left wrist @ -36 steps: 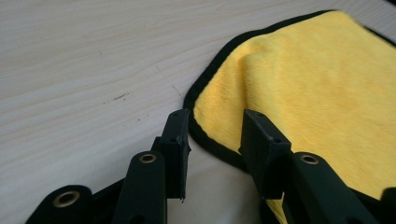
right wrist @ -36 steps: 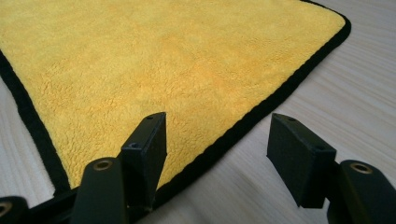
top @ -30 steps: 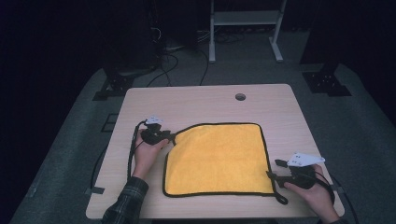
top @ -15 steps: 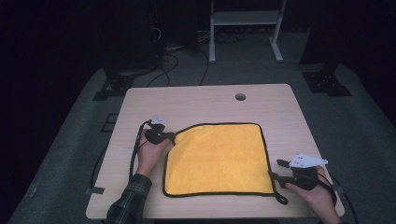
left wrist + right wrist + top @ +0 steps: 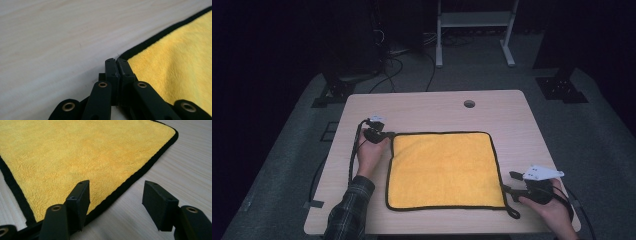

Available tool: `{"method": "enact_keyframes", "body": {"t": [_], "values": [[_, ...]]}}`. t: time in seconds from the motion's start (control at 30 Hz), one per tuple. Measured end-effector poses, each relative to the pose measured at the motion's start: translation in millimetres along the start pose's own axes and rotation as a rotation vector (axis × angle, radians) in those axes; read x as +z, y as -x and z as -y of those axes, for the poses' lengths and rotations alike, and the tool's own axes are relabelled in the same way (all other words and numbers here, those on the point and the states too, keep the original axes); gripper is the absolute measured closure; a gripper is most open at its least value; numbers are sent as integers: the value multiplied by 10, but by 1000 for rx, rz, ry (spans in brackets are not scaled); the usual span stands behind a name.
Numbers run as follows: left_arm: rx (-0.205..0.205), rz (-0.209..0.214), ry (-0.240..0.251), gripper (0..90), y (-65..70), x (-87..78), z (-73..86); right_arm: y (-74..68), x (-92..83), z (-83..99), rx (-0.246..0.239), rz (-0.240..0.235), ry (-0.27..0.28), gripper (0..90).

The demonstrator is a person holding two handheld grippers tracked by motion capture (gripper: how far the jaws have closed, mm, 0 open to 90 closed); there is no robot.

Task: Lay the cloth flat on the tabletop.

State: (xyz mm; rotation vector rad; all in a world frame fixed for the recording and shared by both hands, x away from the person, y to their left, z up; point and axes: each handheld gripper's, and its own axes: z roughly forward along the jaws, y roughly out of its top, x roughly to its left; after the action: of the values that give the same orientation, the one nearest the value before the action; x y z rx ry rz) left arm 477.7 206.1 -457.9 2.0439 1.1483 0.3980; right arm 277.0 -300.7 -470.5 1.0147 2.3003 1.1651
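Note:
A yellow cloth with a black hem lies flat on the wooden table. My left gripper is at the cloth's far left corner. Its jaws have just been closing and now stand pressed together on the hem's corner, with the yellow pile running off to the right. My right gripper rests at the near right corner, open. In the right gripper view its jaws straddle the hem, one over the cloth and one over bare wood.
A round cable hole sits near the table's far edge. A small black loop trails from the cloth's near right corner. Cables hang off the table's left side, and a white stand is on the dark floor behind.
The left gripper has shifted toward the far side and closed at the cloth's far left corner, which was slanted and now lies squared out. The right gripper has stayed put.

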Motion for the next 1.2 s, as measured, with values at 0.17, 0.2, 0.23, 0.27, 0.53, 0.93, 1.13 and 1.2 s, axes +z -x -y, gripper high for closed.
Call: {"method": "enact_keyframes", "body": {"t": [0.17, 0.2, 0.23, 0.27, 0.53, 0.93, 1.13, 1.2], "values": [[4, -20, -10, 879, -34, 65, -74, 6, -3, 9, 1, 0, 2, 376], [10, -26, -19, 879, -39, 90, -85, 5, -3, 10, 2, 0, 1, 377], [15, -26, -22, 877, -40, 105, -84, 3, -4, 13, 5, 0, -2, 376], [14, -27, -15, 860, -35, 112, -71, 5, -1, 16, 4, -1, -3, 375], [-16, 25, 13, 568, -28, -79, 175, 75, 20, 24, 25, 11, -5, 343], [-48, 23, 33, 564, 168, -467, 428, 307, 111, 0, 82, 100, -19, 316], [3, 28, 47, 552, 305, -631, 501, 521, 148, 27, 143, 160, -24, 309], [22, 30, 45, 559, 356, -666, 534, 544, 151, 31, 149, 166, -22, 308]]}}
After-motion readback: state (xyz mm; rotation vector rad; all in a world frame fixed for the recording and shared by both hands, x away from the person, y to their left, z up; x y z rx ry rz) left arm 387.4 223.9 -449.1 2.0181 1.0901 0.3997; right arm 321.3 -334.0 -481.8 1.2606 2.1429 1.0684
